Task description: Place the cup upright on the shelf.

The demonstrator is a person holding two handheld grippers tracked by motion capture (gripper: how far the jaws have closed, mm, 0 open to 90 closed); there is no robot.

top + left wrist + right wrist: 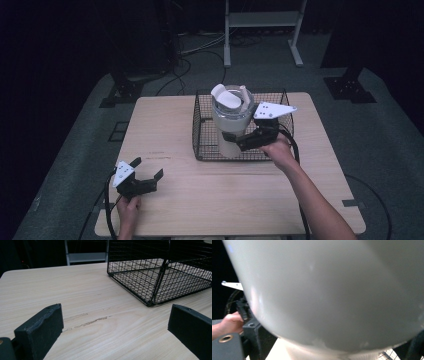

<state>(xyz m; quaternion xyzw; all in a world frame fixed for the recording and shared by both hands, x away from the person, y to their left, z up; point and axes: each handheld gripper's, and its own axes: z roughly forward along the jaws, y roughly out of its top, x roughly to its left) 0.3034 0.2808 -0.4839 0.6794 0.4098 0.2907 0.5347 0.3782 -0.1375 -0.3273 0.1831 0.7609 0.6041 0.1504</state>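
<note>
Table (200, 200): light wood, rectangular, standing on grey floor; a faint scuff mark in the grain near its middle-left.

Basket (205, 150): black wire, low-walled, square, at the far centre-right of the table. In the left gripper view its near corner (150, 302) stands ahead and to the right.

Jug (231, 120): tall white vessel with a clear upper part, upright, inside the basket; whether its foot rests on the basket floor cannot be told. White pieces sit in its open top. In the right gripper view its white wall (332, 290) is pressed close against the camera.

Right gripper (239, 141): reaches in over the basket's near wall, jaws clamped on the jug's lower body, one jaw on each side; grey plate on top, cable trailing back along the forearm.

Left gripper (147, 168): low over the table's near-left part, well apart from the basket; jaws spread wide with bare wood between them (112, 322), holding nothing.
</note>
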